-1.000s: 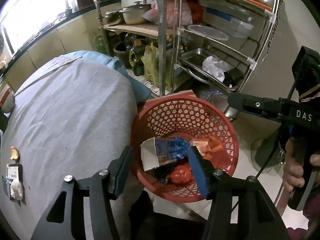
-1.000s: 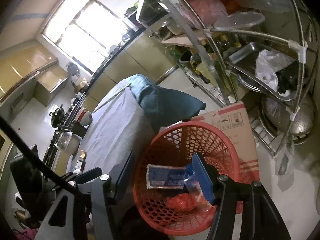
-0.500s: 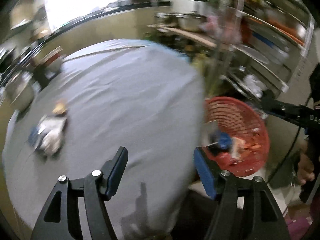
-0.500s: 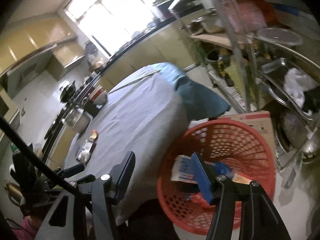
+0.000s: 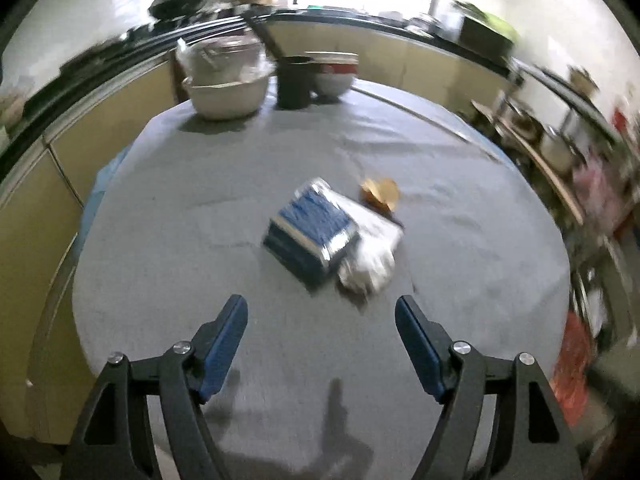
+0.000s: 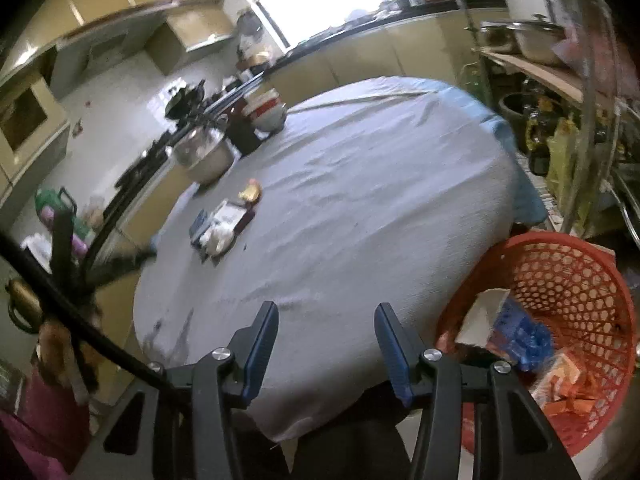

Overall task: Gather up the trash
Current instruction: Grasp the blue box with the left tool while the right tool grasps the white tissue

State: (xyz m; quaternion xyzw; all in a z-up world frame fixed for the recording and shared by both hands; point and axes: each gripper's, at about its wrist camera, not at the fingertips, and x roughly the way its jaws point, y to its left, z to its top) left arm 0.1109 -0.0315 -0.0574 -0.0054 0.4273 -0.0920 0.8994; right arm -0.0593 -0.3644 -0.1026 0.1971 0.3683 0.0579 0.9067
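In the left wrist view the left gripper [image 5: 321,320] sits at the bottom centre of the frame, its blue-padded fingers [image 5: 224,344] spread wide with nothing between them, above a round table covered in a grey cloth [image 5: 200,208]. Just above the gap between the fingers, in the middle of the frame, lies the remaining trash: a blue carton [image 5: 310,230] on its side, with a crumpled white wrapper [image 5: 370,256] touching its right edge and a small yellowish scrap [image 5: 380,192] just beyond them toward the upper right. At the far edge of the table, upper centre, stand a metal basin with a lidded pot in it [image 5: 224,80], a dark cup [image 5: 294,80] and a stack of bowls [image 5: 334,74] beside it.

In the right wrist view the right gripper [image 6: 326,330] is at the bottom centre, fingers likewise apart and holding nothing, over the near edge of the same cloth. The carton and wrapper pile [image 6: 218,228] shows small at centre left, well apart from this gripper. At the lower right of the frame a red mesh basket [image 6: 576,280] stands beside the table, below its edge; inside it lie a white-flapped box [image 6: 478,316], blue plastic [image 6: 524,340] and orange packaging [image 6: 564,384]. A metal rack of pots [image 6: 536,40] fills the upper right; the whole view is somewhat blurred
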